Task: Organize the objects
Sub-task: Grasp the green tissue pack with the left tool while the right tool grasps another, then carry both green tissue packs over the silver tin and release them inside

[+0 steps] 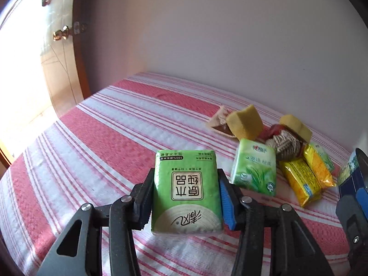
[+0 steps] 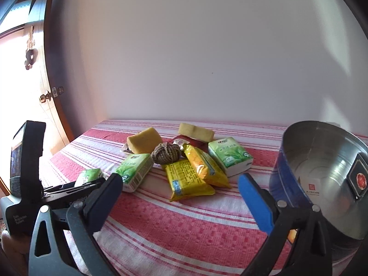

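Green tissue pack (image 1: 186,193) with a beige label is sitting nearest the left wrist camera, and the left gripper (image 1: 185,195) is holding it: the black fingers (image 1: 143,197) are pressing on its left side and the blue pad is pressing on its right side. The pack is staying above the bed (image 1: 92,142), over the near middle part of the red and white striped cover.

The right gripper (image 2: 179,191) is standing open, with nothing between its black finger and its blue one. It is pointing toward the pile at the far side of the bed, near the wall (image 2: 184,57). In this pile two yellow snack packets (image 2: 191,179) are lying side by side and touching, and a brown woven ball (image 2: 165,153) is resting just behind them. One pale green tissue pack (image 2: 135,172) is lying to the left of the packets and another (image 2: 230,158) to their right. Two yellow sponges (image 2: 145,139) are leaning at the back of the pile, with a red wrapper between them.

An open metal tin (image 2: 322,172), blue outside, is standing at the right edge of the bed, near the right gripper. A wooden door (image 1: 62,46) is showing at the left.
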`<action>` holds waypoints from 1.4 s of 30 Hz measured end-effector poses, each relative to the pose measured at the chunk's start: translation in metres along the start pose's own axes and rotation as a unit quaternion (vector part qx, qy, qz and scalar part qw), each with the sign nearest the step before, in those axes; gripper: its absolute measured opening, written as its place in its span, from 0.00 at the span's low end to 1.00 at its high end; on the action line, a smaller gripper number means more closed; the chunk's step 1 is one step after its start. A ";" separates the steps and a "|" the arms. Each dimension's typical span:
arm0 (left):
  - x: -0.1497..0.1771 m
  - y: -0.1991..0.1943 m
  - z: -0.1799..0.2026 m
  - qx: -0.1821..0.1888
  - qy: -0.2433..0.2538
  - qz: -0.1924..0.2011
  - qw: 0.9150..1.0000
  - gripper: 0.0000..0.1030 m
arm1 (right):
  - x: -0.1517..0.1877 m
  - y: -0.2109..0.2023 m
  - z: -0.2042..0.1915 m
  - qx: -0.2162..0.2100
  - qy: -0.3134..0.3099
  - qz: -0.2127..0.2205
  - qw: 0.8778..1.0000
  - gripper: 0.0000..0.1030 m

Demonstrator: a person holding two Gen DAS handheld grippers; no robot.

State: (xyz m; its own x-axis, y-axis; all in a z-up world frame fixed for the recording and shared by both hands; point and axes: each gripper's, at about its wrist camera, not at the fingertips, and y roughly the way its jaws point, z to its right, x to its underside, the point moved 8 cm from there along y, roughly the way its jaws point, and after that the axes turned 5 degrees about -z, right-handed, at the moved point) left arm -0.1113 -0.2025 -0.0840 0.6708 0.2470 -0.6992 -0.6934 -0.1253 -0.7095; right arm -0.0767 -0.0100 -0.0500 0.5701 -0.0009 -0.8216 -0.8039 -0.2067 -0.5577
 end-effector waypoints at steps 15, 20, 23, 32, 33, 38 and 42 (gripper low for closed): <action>-0.022 -0.008 -0.075 -0.134 -0.083 0.054 0.986 0.50 | 0.003 0.098 -0.064 -0.028 0.017 -0.132 0.991 0.90; -0.024 -0.007 -0.072 -0.138 -0.076 0.056 0.986 0.50 | 0.010 0.127 -0.077 -0.016 -0.003 -0.187 0.982 0.75; -0.022 -0.008 -0.066 -0.138 -0.074 0.058 0.986 0.50 | 0.010 0.129 -0.077 0.000 -0.020 -0.187 0.982 0.65; -0.019 -0.013 -0.060 -0.118 -0.075 0.063 0.988 0.51 | 0.004 0.099 -0.072 -0.036 -0.020 -0.135 0.990 0.52; -0.019 -0.014 -0.059 -0.115 -0.075 0.066 0.988 0.51 | 0.002 0.091 -0.070 -0.034 -0.024 -0.123 0.992 0.52; -0.021 -0.021 -0.053 -0.094 -0.070 0.088 0.989 0.50 | -0.002 0.053 -0.060 -0.027 -0.046 -0.059 0.997 0.52; -0.023 -0.026 -0.046 -0.086 -0.060 0.102 0.989 0.50 | -0.006 0.027 -0.053 -0.018 -0.058 -0.018 0.998 0.52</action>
State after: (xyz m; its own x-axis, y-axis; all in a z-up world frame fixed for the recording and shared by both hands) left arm -0.0964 -0.2487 -0.0535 0.4786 0.3108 -0.8212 -0.7487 -0.3440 -0.5666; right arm -0.0930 -0.0680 -0.0544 0.5732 0.1197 -0.8106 -0.7754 -0.2406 -0.5838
